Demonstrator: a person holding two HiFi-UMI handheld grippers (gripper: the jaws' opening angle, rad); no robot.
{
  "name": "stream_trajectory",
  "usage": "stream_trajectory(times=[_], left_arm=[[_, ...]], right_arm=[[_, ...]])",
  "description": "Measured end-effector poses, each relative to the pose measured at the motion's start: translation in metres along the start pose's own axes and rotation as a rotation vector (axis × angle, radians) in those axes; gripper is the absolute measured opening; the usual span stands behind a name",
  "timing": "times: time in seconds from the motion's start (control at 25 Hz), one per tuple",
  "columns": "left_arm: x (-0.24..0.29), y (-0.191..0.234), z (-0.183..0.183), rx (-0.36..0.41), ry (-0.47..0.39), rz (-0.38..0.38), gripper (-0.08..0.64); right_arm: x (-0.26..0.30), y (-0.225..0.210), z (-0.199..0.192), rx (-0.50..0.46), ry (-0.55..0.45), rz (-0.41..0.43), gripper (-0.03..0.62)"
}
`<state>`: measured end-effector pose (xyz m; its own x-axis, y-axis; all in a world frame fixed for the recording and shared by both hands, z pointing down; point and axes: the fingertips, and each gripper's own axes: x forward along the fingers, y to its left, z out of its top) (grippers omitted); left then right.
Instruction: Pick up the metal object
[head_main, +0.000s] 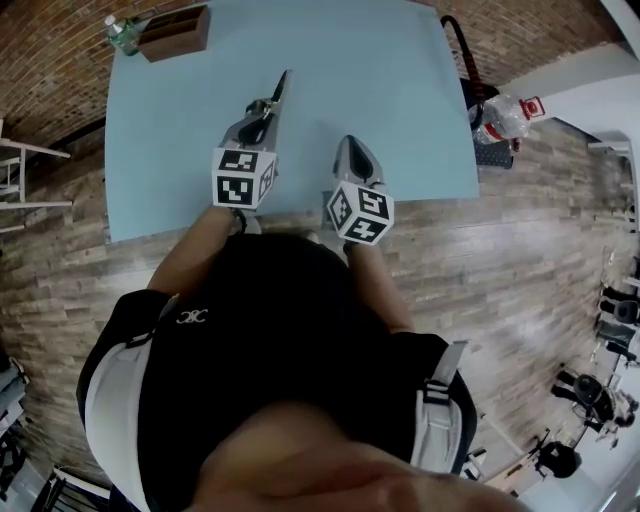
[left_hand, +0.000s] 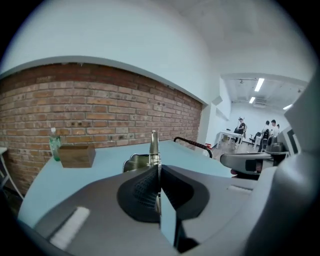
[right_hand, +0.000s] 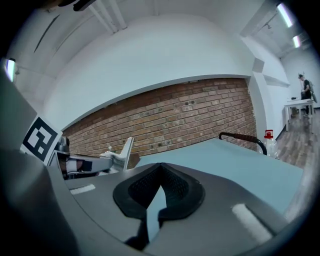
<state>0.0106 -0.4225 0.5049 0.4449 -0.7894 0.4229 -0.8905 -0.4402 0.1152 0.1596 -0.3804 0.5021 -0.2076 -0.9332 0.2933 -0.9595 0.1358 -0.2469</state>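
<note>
Jaws of the left gripper (left_hand: 156, 171) are clenching a thin metal object (left_hand: 154, 142), seemingly carrying it clear of the blue table (left_hand: 95, 162). The right gripper (right_hand: 160, 172) is hovering beside it, pinched together and empty. The pick-up looks nearly complete; the next move calls for a firm grip while lifting steadily.

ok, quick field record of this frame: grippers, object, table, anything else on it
left gripper: shut on thin flat silver metal object, which sticks out past the tips
right gripper: shut, nothing between the jaws
surface: light blue table
other items: brown wooden box and clear plastic bottle, side by side at the far left corner
task status: object gripped, seems held off the table
</note>
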Motion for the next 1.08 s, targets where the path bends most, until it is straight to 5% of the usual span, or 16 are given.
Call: stream_trajectory(times=[0.4,1.08], left_arm=[[-0.014,0.009,0.013,0.009,-0.058,0.039,0.002],[-0.010,0.004,-0.001,-0.034,-0.011,0.021,0.002]], right_arm=[[0.008,0.017,0.005,-0.046,0.003,0.047,0.012],[0.003,0.015,0.004,-0.064,0.018,0.044,0.012]])
